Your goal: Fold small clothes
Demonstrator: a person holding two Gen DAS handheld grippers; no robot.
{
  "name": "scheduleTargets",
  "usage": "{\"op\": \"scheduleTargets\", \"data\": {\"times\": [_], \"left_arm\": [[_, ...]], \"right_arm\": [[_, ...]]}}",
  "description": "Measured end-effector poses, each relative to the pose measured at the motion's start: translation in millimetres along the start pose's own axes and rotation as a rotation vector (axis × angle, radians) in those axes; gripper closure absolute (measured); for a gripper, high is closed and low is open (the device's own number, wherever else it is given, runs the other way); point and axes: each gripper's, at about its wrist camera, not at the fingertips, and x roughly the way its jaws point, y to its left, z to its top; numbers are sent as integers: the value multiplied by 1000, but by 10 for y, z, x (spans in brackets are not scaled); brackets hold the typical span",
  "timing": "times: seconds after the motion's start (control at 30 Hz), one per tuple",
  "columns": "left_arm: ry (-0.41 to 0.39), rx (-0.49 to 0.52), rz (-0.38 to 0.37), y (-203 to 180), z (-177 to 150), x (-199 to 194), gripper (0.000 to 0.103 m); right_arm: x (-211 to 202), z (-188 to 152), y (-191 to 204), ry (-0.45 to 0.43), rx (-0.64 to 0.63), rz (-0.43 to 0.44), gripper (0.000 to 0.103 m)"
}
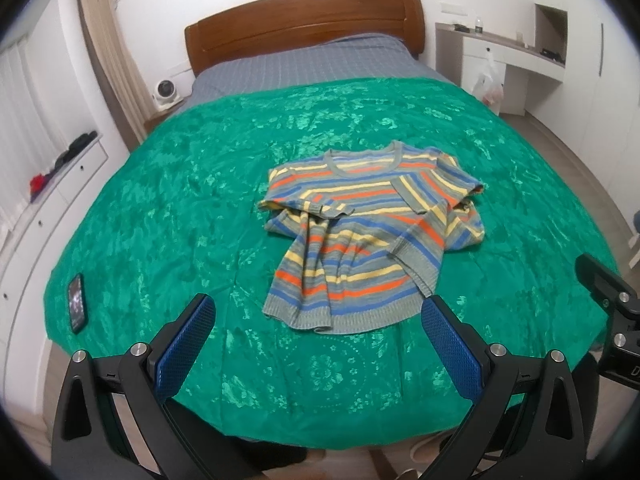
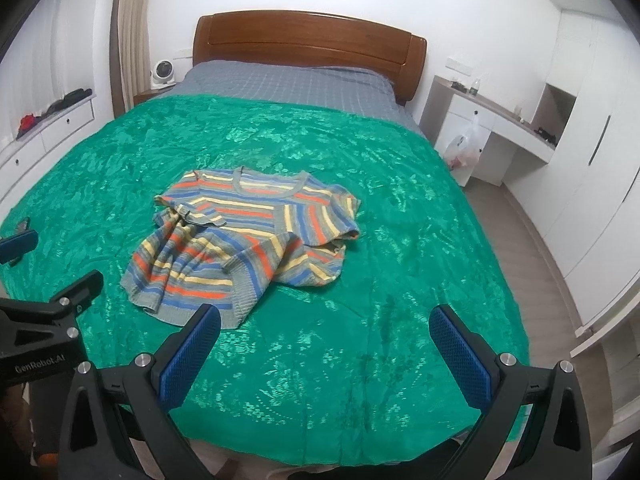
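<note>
A small striped knit sweater, grey with orange, yellow and blue stripes, lies rumpled on the green bedspread, neck toward the headboard, both sleeves folded in over the body. It also shows in the right wrist view. My left gripper is open and empty, hovering just short of the sweater's hem. My right gripper is open and empty, over the bedspread to the right of the hem. Neither touches the sweater.
A phone lies on the bedspread at the left edge. The wooden headboard is at the back. White drawers stand left of the bed; a desk with a plastic bag stands right.
</note>
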Motion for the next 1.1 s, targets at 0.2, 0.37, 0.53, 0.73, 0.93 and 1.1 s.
{"op": "scheduleTargets", "data": {"times": [0.2,0.37,0.53,0.73,0.93,1.1], "left_arm": [[0,1,-7,-19,-7,3,0],[-3,2,-22,-33,0,-3,0],[0,3,-29,-36,-8,-1,0],[6,-2,-30,-32,-12,13,0],[8,0,-29,-31,-12,16,0],[12,-1,-34,-43,-18,28,0]], "right_arm": [[15,-12,-39,-3,0,-40,0],[26,-18,-50,2,0,-45,0],[20,-26,-17,3,-16,-59,0],[19,-25,18,-2,-35,-90,0],[30,-30,14,0,-43,-100,0],[30,-25,3,-4,-54,-128,0]]}}
